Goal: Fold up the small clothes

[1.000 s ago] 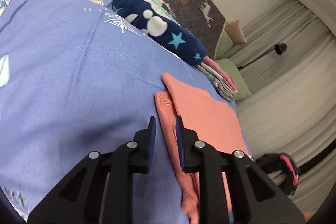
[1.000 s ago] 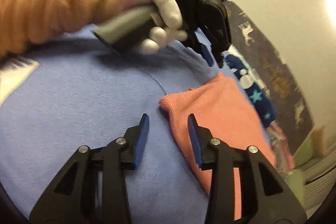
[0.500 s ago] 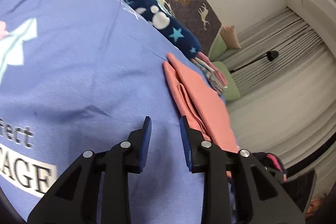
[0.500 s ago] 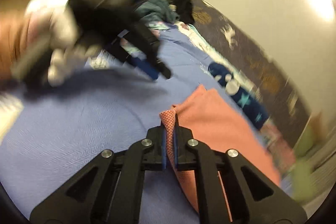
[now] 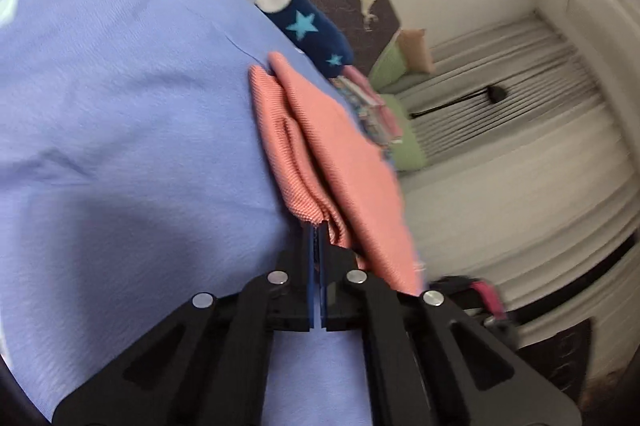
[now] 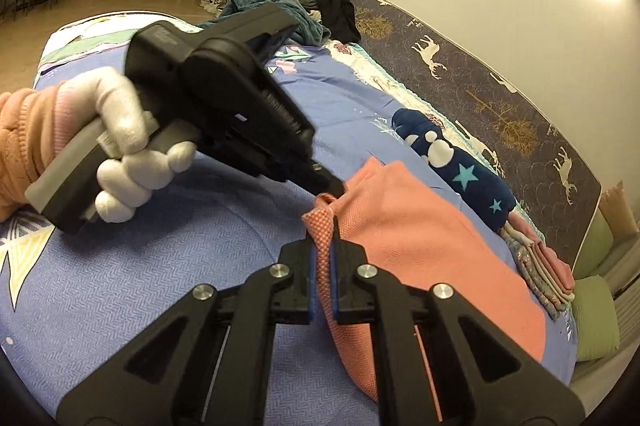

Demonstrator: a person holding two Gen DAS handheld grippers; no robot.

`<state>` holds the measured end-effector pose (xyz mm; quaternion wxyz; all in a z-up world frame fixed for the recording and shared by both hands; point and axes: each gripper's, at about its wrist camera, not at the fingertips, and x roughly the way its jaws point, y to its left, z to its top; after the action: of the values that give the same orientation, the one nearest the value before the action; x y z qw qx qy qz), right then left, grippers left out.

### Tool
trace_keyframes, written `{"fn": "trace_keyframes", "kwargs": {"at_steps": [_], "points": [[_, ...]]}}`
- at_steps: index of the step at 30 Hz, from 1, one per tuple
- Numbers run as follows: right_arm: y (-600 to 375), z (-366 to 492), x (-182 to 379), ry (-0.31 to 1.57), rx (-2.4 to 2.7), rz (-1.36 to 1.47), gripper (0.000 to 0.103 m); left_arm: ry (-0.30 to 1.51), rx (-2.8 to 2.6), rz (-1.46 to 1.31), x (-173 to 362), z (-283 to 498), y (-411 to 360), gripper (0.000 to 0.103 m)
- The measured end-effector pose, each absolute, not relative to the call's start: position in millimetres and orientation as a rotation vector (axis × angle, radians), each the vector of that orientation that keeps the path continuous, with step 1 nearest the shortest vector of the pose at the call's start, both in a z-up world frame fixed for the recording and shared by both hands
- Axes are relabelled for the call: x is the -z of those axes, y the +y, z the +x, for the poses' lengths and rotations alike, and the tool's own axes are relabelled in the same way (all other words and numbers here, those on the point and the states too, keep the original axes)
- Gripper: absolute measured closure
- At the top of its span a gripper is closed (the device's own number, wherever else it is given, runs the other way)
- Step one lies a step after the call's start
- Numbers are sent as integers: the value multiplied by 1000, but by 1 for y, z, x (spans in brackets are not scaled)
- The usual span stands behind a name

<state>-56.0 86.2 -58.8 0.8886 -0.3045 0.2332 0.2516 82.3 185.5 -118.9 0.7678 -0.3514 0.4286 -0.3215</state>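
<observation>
A salmon-pink garment (image 6: 420,234) lies partly folded on the blue bedsheet (image 6: 140,286). It also shows in the left wrist view (image 5: 340,146). My right gripper (image 6: 323,226) is shut on the garment's near corner. My left gripper (image 6: 334,188), held by a white-gloved hand (image 6: 128,146), is shut on the same edge just beyond the right one. In the left wrist view the left gripper (image 5: 318,232) pinches the garment's near fold.
A rolled navy item with stars (image 6: 456,162) and a stack of folded clothes (image 6: 540,262) lie beyond the garment. Unfolded clothes (image 6: 296,6) are piled at the far end. A dark patterned mattress edge (image 6: 500,86) and green cushions (image 6: 596,318) border the bed.
Both grippers were open one second ago. The right one closed on the garment's corner first. The left one then moved to the garment's edge and closed on it.
</observation>
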Motion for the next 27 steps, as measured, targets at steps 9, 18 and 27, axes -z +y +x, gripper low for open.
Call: {"fn": "trace_keyframes", "kwargs": {"at_steps": [9, 18, 27], "points": [[86, -54, 67, 510, -537, -623, 98, 917, 712, -830, 127, 68, 201, 92], [89, -56, 74, 542, -560, -618, 97, 968, 653, -682, 126, 68, 182, 102], [95, -65, 83, 537, -583, -663, 93, 900, 577, -709, 110, 95, 205, 47]]}}
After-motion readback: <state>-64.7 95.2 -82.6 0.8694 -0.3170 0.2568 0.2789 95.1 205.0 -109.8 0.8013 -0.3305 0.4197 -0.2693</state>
